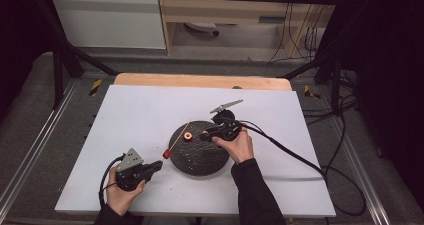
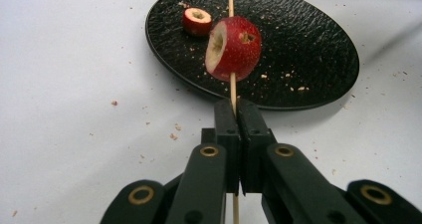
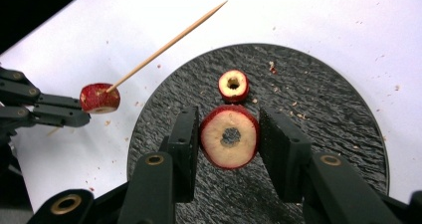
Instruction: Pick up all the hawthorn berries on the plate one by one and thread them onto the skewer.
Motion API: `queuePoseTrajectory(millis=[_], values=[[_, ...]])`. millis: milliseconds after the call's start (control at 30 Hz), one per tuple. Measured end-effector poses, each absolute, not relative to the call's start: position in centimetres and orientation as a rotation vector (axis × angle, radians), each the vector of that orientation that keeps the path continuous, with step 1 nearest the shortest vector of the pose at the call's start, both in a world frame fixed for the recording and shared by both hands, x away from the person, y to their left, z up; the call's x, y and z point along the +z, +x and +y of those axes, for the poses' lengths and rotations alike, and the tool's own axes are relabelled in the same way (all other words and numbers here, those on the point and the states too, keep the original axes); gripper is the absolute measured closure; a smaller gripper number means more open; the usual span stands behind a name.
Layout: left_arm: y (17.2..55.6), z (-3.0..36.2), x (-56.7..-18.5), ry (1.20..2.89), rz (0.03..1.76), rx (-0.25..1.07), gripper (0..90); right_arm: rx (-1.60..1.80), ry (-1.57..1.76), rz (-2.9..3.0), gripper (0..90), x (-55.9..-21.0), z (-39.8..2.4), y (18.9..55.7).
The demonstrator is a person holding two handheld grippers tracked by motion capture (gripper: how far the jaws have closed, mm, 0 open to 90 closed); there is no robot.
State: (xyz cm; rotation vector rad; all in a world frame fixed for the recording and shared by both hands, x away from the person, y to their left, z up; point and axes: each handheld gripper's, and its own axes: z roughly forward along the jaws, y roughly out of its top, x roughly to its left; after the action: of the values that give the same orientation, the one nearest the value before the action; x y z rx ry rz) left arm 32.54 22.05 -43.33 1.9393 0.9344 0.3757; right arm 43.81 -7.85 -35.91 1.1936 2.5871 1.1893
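Counter [image 1: 150,115] under a white sheet carries a round black textured plate [image 1: 197,157] near its middle, with crumbs scattered on and around it. A person's two forearms come in from the near edge, each hand holding a claw.

The left claw [image 2: 238,109] is clenched on a thin wooden skewer [image 3: 164,46]. One cored piece of red fruit [image 2: 234,47] is already threaded on the skewer, just beyond the jaw tips, and hangs over the counter by the plate's left rim. The skewer's bare pointed end rises up and across the plate.

The right claw [image 3: 230,139], over the plate, has its jaws either side of a second cored slice [image 3: 230,137], cut face and centre hole facing its camera. One jaw seems to touch it; I cannot tell whether the grip is closed. A smaller cored piece [image 3: 233,85] lies loose on the plate just behind.

The step appears to be threading this slice next. To do it well, the slice should be gripped on its skin sides so the hole stays open, lifted, and turned until the hole lines up with the skewer's point. The left claw should hold the skewer steady while the slice slides on gently, since the soft flesh may split.
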Motion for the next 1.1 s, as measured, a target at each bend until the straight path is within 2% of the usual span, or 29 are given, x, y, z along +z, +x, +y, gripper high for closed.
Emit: queuePoseTrajectory(millis=[1100], values=[[32.6,20.1,-42.0,1.910,0.899,0.390,88.4,1.806,1.351,2.090,61.7,-38.2,-11.8,40.4]])
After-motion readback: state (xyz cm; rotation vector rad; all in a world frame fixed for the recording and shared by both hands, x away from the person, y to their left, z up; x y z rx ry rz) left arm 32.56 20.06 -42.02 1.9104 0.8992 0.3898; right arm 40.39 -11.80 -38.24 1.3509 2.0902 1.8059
